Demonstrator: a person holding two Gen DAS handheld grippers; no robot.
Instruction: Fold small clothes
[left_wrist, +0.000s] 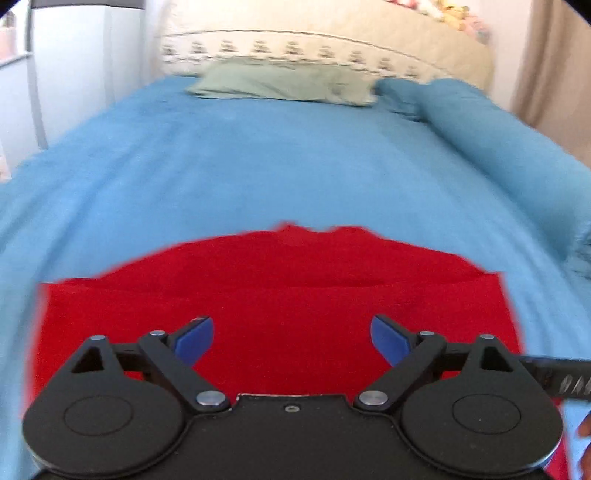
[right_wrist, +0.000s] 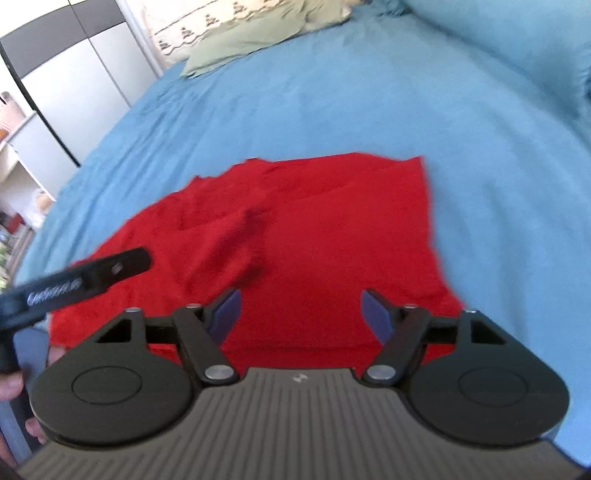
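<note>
A small red garment (left_wrist: 280, 295) lies spread on the blue bedsheet (left_wrist: 258, 166), with a fold line across it. My left gripper (left_wrist: 291, 341) is open and empty, hovering over the garment's near part. In the right wrist view the same red garment (right_wrist: 314, 229) lies with a rumpled fold at its left. My right gripper (right_wrist: 300, 314) is open and empty above its near edge. The left gripper (right_wrist: 114, 269) pokes in from the left over the cloth.
A pale green pillow (left_wrist: 284, 83) lies at the head of the bed before a cream headboard (left_wrist: 332, 33). A rolled blue cover (left_wrist: 498, 129) runs along the right side. A white wardrobe (right_wrist: 74, 74) stands to the left of the bed.
</note>
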